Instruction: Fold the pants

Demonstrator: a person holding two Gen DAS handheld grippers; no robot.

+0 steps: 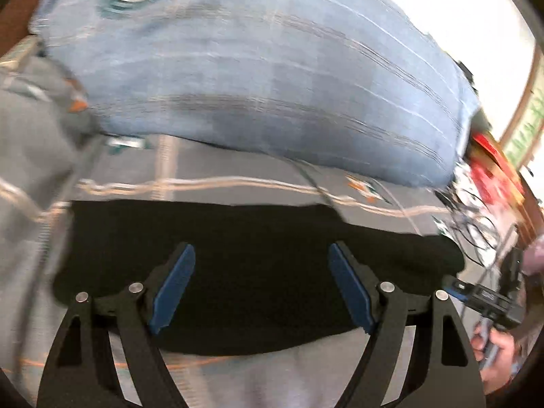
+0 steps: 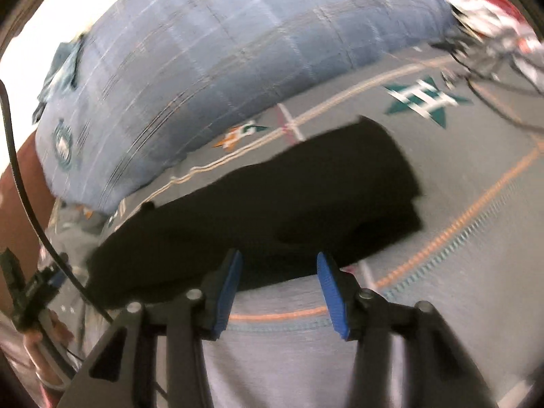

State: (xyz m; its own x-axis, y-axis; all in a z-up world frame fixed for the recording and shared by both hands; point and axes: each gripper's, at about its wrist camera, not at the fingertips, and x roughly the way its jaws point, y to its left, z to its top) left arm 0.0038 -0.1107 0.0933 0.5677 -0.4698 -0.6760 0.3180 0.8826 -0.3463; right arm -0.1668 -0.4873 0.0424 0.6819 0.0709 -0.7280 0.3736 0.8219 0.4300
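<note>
— Where are the pants?

— The black pants (image 1: 258, 272) lie folded flat on the grey patterned bedspread (image 1: 238, 170), just ahead of my left tool (image 1: 261, 285).

— Gripping them?

— No. Left tool is spread wide, released. My right tool (image 2: 279, 289) is parted too, nothing between its blue pads (image 2: 331, 292). A blue plaid pillow (image 2: 221, 51) lies beyond.
</note>
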